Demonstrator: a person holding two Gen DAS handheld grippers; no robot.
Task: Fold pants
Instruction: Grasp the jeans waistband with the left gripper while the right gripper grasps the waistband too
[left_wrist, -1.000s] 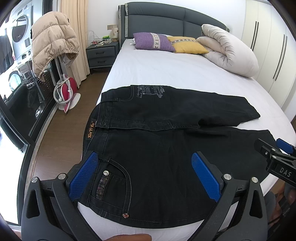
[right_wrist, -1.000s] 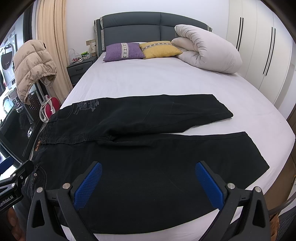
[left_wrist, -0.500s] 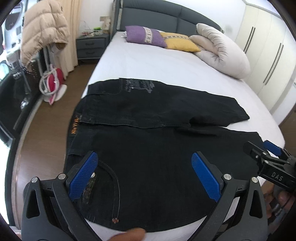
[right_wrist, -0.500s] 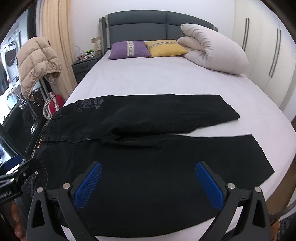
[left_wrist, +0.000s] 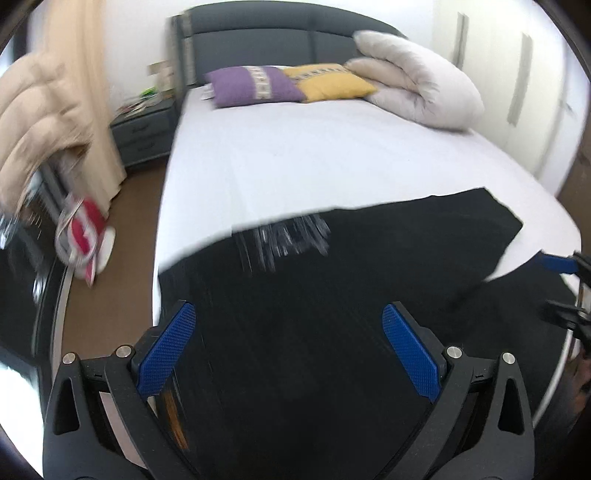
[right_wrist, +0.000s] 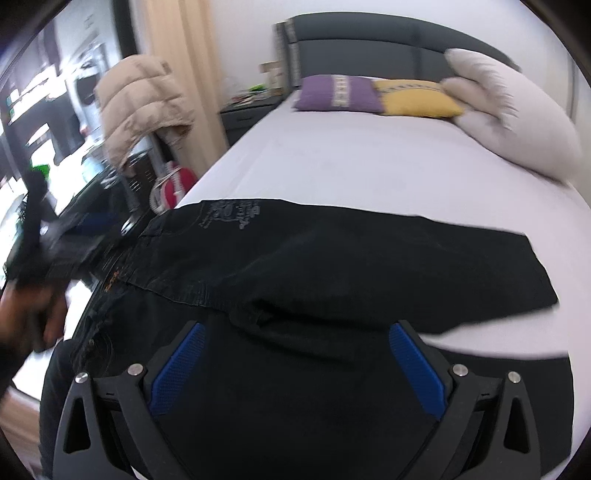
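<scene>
Black pants (left_wrist: 332, 302) lie spread across the near end of a white bed (left_wrist: 295, 155), waist to the left, both legs running right; they also show in the right wrist view (right_wrist: 332, 266). My left gripper (left_wrist: 291, 347) is open and empty, low over the waist end. My right gripper (right_wrist: 295, 365) is open and empty, low over the near leg by the crotch. The right gripper shows at the right edge of the left wrist view (left_wrist: 565, 291); the left gripper and hand appear blurred at the left edge of the right wrist view (right_wrist: 48, 258). Both views are motion-blurred.
Purple (left_wrist: 255, 86) and yellow (left_wrist: 332, 83) pillows and a rolled duvet (left_wrist: 417, 92) lie at the headboard. A nightstand (left_wrist: 146, 134), a beige jacket (right_wrist: 140, 107) on a rack and a red-and-white object (left_wrist: 85, 240) on the floor stand left of the bed. Wardrobes (left_wrist: 517, 92) line the right.
Both grippers have dropped lower and moved forward over the pants, which now fill more of each view. The right gripper's view has turned toward the waist. Both stay open.
</scene>
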